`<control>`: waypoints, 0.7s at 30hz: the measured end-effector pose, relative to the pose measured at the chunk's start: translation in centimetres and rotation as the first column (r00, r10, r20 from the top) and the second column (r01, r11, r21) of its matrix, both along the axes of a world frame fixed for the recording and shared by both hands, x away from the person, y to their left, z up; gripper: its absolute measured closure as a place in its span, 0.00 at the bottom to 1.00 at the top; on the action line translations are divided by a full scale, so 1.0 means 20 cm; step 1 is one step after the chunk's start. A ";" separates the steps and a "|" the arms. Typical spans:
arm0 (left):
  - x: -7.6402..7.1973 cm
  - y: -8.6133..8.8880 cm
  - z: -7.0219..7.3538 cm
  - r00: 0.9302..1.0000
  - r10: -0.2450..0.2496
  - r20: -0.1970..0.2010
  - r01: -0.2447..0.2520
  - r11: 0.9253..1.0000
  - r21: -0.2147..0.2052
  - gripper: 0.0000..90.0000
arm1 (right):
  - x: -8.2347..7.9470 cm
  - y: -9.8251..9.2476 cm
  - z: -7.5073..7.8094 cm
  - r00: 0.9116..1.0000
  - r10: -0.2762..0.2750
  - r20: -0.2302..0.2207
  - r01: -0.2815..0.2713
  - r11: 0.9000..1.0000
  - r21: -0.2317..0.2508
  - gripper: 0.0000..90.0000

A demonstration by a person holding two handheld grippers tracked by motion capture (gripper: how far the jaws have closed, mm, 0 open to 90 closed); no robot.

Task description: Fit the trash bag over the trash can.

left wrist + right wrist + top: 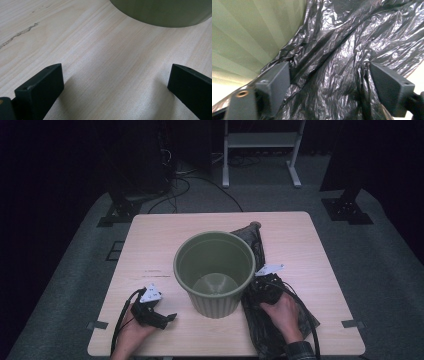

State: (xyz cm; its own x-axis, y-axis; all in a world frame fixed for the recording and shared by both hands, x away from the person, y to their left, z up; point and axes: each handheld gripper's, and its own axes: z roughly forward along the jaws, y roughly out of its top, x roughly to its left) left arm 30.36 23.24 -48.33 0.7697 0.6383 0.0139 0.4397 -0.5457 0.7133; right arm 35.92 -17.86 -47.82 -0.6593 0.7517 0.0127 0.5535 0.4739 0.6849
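Black plastic bag lay unlined beside the green bin; right claw straddled it unclenched; left claw gaped idle over the worktop.

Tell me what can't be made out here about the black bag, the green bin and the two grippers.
- black plastic bag: in the high view the green bin hides its left part; the picture's bottom edge cuts off its near end.
- right gripper: jaws apart with the bag between; whether the pads press the film is unclear.
- left gripper: the left gripper view crops the bin to a strip of wall.
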 end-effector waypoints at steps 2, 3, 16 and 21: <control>0.00 0.00 0.00 1.000 0.000 0.000 0.000 1.000 0.000 0.00 | 0.00 0.00 0.00 1.000 -0.007 0.006 0.006 1.000 0.006 0.28; 0.00 0.00 0.00 1.000 0.000 0.000 0.000 1.000 0.000 0.00 | 0.00 -0.01 0.00 1.000 -0.007 0.010 0.006 1.000 0.007 0.32; 0.00 0.00 0.00 1.000 0.000 0.000 0.000 1.000 0.000 0.00 | -0.03 -0.03 0.02 0.998 0.056 -0.002 -0.055 0.997 0.051 0.95; 0.00 0.00 0.00 1.000 0.000 0.000 0.000 1.000 0.000 0.00 | -0.04 -0.05 0.01 0.997 0.074 -0.027 -0.071 0.993 0.095 0.98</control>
